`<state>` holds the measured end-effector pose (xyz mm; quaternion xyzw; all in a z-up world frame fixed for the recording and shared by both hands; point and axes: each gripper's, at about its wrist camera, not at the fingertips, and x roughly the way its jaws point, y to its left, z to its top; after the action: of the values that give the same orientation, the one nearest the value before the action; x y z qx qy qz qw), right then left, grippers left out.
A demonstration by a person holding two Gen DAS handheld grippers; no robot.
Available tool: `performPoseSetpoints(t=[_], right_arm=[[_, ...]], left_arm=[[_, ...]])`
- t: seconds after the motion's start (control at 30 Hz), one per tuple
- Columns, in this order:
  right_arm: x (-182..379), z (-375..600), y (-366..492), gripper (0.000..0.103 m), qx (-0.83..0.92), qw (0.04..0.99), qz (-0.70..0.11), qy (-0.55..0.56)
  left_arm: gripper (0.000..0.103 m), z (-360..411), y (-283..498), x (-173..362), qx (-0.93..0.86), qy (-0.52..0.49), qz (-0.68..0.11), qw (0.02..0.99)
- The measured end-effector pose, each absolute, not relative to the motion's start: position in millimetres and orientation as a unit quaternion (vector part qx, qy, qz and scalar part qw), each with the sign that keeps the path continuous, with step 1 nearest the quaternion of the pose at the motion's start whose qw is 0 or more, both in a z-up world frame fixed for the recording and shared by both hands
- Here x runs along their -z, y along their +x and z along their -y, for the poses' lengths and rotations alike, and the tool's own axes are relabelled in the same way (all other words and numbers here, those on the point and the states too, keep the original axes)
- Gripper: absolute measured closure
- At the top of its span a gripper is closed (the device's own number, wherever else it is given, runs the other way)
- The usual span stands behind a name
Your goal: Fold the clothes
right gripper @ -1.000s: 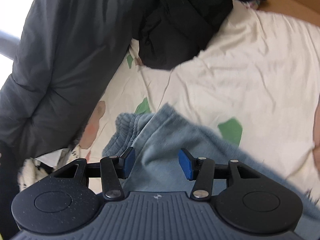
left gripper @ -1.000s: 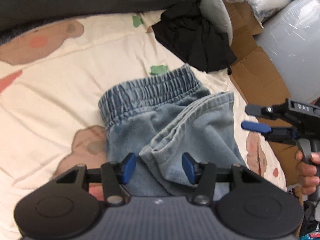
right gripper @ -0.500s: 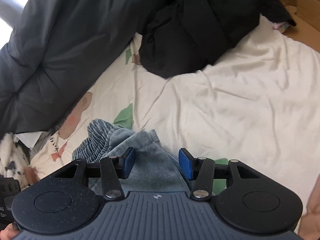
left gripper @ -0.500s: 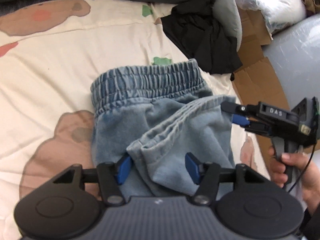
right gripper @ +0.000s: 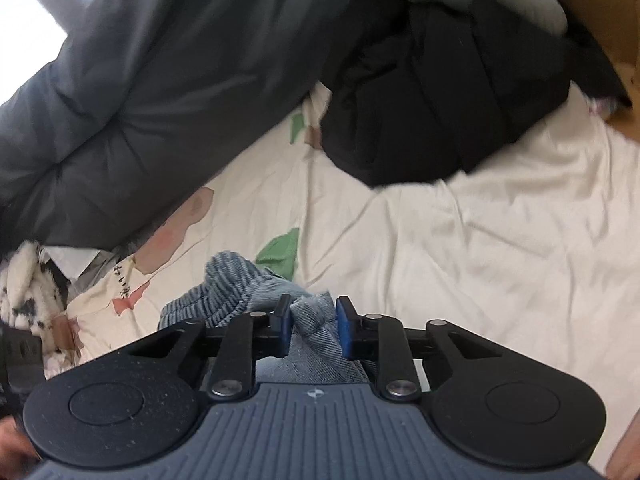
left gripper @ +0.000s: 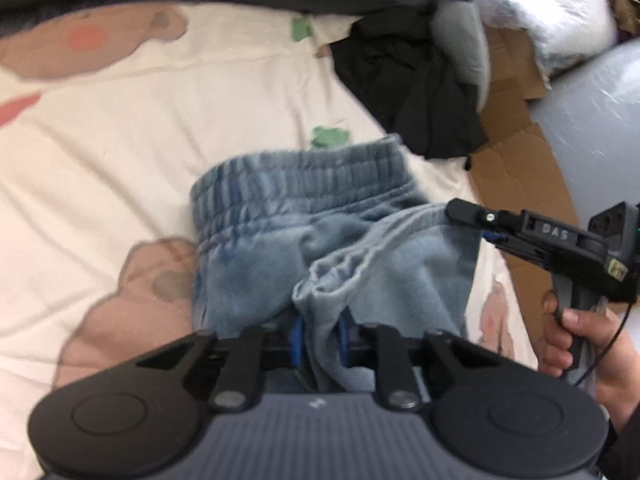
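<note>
Light blue denim shorts [left gripper: 280, 240] with a ribbed elastic waistband lie folded on a cream printed bedsheet [left gripper: 160, 120]. My left gripper [left gripper: 320, 336] is at their near edge, its jaws closing with a raised fold of denim pinched between the blue pads. At the right, a hand [left gripper: 580, 340] holds my right gripper [left gripper: 468, 220] at the shorts' right corner. In the right wrist view, the right gripper [right gripper: 313, 328] has its jaws closing on a bunched corner of the denim [right gripper: 240, 280], which fills the gap between the pads.
A black garment [left gripper: 408, 88] is heaped on the sheet beyond the shorts, with a grey garment on it. A dark grey duvet [right gripper: 160, 80] borders the far side. Cardboard [left gripper: 520, 160] and a grey rounded object [left gripper: 600, 120] lie past the bed's right edge.
Both grippers' jaws have narrowed onto the denim that lay loose between them. The right gripper has moved in to the shorts' right corner and rolled.
</note>
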<state>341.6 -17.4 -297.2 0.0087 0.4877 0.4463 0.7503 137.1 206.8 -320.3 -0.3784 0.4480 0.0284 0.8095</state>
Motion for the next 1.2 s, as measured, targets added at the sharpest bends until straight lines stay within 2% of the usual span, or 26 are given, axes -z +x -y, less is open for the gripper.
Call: performPoseSetpoints(t=[0.33,0.43,0.53,0.57,0.6,0.63,0.7,0.77,0.87,1.0,1.03,1.07,1.1,1.2], right_arm=[[251.6,13.1,340.6,0.083,-0.462,0.767,-0.446,-0.02],[257.6,8.3,343.7,0.083,-0.456,0.767,-0.451,-0.018],[271.3,1.5,345.5,0.083,-0.451,0.765,-0.459,-0.024],[275.4,0.1,346.4,0.083,-0.448,0.765,-0.462,-0.023],[279.1,-1.0,347.4,0.082,-0.445,0.765,-0.464,-0.022],[281.2,-0.7,348.8,0.079,-0.443,0.765,-0.468,-0.015],[284.7,0.1,350.9,0.068,-0.44,0.763,-0.474,-0.009],[288.3,0.5,352.2,0.062,-0.446,0.755,-0.48,-0.011],[295.7,1.8,353.3,0.059,-0.456,0.742,-0.491,-0.021],[304.0,5.7,356.4,0.058,-0.452,0.739,-0.5,-0.012],[304.4,6.2,357.0,0.059,-0.454,0.737,-0.501,-0.006],[303.4,6.4,357.0,0.065,-0.458,0.737,-0.498,-0.003],[302.0,6.7,356.8,0.077,-0.461,0.737,-0.494,-0.002],[293.5,7.8,352.7,0.086,-0.465,0.745,-0.477,-0.015]], left_arm=[[0.089,-206.4,141.2,274.1,-0.005,-0.344,-0.439,0.83],[0.088,-208.6,146.0,284.2,-0.013,-0.342,-0.443,0.829],[0.083,-212.6,149.8,305.9,-0.024,-0.345,-0.454,0.821],[0.076,-213.8,150.4,312.9,-0.027,-0.347,-0.457,0.819],[0.071,-215.4,149.3,317.7,-0.027,-0.353,-0.454,0.818],[0.07,-217.0,148.3,322.5,-0.027,-0.359,-0.451,0.817],[0.068,-220.9,145.6,330.6,-0.026,-0.379,-0.44,0.814],[0.066,-223.8,144.3,335.6,-0.027,-0.401,-0.428,0.809],[0.06,-221.1,144.6,336.8,-0.023,-0.404,-0.415,0.815],[0.062,-220.5,141.2,338.1,-0.028,-0.418,-0.398,0.816],[0.066,-220.3,141.0,338.3,-0.03,-0.42,-0.397,0.815],[0.078,-220.2,141.6,337.3,-0.03,-0.416,-0.401,0.816],[0.08,-220.2,141.9,335.9,-0.03,-0.413,-0.403,0.816],[0.082,-222.5,140.2,324.3,-0.017,-0.404,-0.399,0.823]])
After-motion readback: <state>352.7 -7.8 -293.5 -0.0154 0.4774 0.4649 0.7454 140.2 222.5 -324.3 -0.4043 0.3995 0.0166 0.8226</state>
